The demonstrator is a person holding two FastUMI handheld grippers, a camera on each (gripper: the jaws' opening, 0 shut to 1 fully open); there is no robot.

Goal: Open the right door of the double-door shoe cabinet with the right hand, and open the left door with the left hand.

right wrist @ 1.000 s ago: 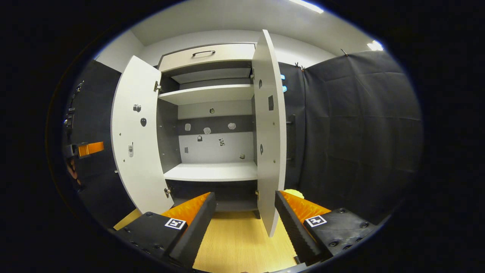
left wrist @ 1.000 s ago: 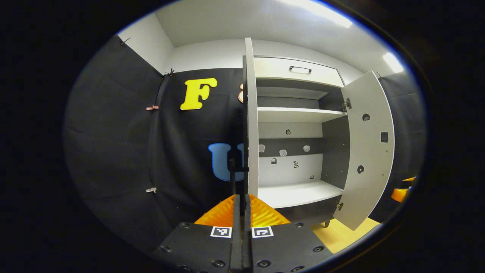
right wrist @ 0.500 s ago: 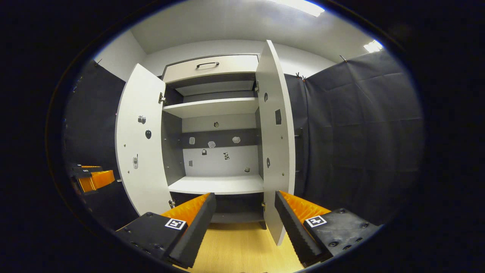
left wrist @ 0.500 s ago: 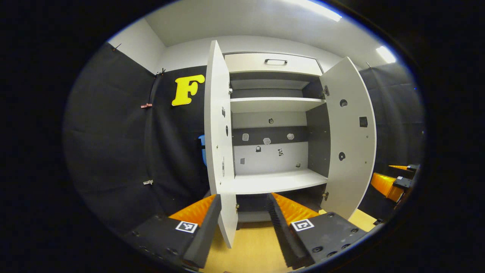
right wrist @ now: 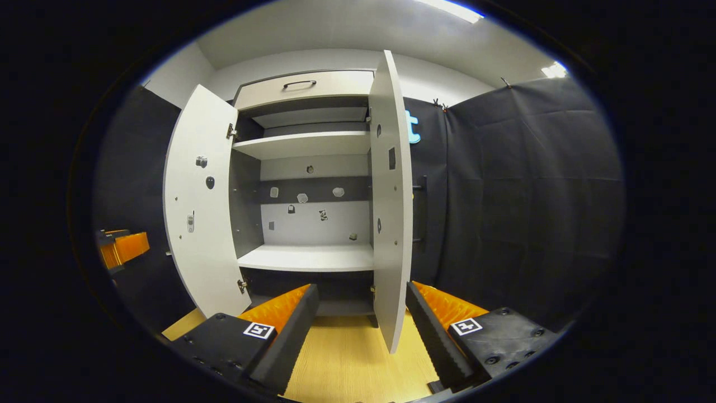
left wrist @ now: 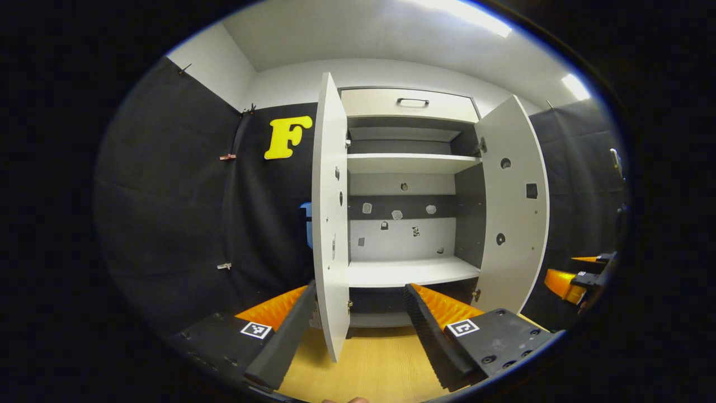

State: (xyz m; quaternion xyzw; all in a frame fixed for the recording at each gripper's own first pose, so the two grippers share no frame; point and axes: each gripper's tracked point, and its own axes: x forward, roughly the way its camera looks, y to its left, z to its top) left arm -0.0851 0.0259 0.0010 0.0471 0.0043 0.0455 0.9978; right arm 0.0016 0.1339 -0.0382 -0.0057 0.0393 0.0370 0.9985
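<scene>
Facing the shoe cabinet (left wrist: 411,184), we see both doors swung wide: left door (left wrist: 330,224), right door (right wrist: 390,196). We hold the left gripper (left wrist: 358,330) and right gripper (right wrist: 362,330) spread apart, gripping nothing, since the opening looks done.

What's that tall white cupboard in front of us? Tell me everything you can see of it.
The cupboard is a tall shoe cabinet that looks like white painted board, with dark inner side walls. Both doors stand wide open: the left door and the right door, each hung on small hinges, with little holes and fittings on the inner face. Inside are two white shelves, bare, and a back panel with small marks. On top is a shut drawer with a dark handle. It stands on a wooden floor. Neither claw touches it.
</scene>
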